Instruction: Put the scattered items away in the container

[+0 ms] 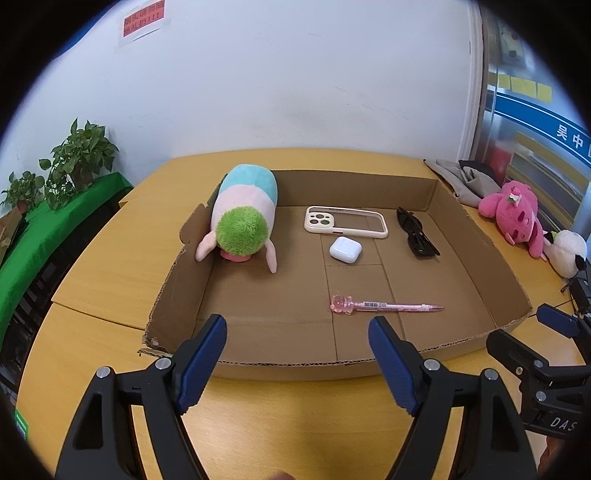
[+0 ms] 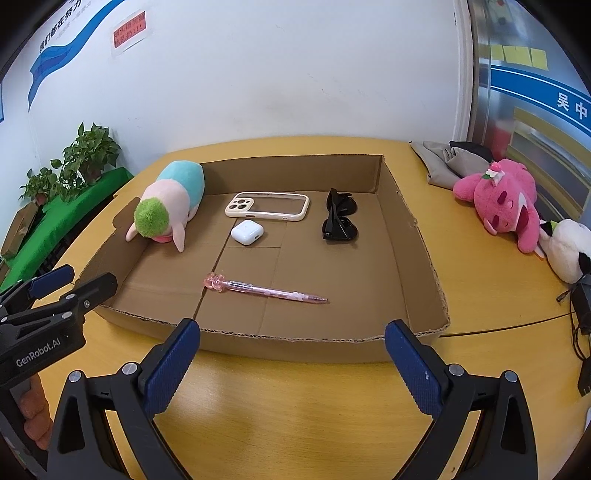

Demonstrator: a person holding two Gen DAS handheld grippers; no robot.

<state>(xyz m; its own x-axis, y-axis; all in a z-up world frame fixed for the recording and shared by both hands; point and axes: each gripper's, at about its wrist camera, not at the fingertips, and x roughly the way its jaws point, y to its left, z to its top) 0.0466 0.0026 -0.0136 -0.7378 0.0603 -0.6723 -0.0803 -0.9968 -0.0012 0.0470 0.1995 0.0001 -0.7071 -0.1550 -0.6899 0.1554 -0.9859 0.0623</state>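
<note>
The shallow cardboard tray (image 2: 410, 221) already holds five things: a striped plush toy (image 2: 173, 199) at its left wall, a cream phone case (image 2: 267, 206), a white earbuds case (image 2: 246, 232), folded black sunglasses (image 2: 340, 219) and a pink pen (image 2: 266, 290). What looks left to tidy lies outside, on the counter (image 2: 295, 398) well to the right of the tray: a pink plush bear (image 2: 506, 203) with a white-and-black plush (image 2: 565, 247) touching it. Both lie ahead and to the right of the right hand-held gripper (image 2: 291, 365), the bear's long axis running slantwise from far-left to near-right, so the right arm is judged the nearer one. The left hand-held gripper (image 1: 297, 362) sits further off, facing the tray's near wall. Each hand-held gripper has its jaws spread wide and holds nothing. Readable writing: "GenRobot.AI" on the left tool's body, "DAS" on the right one's, and "吴中" on the blue wall band (image 2: 535, 88); the red notice (image 2: 129, 31) is too blurred to read
</note>
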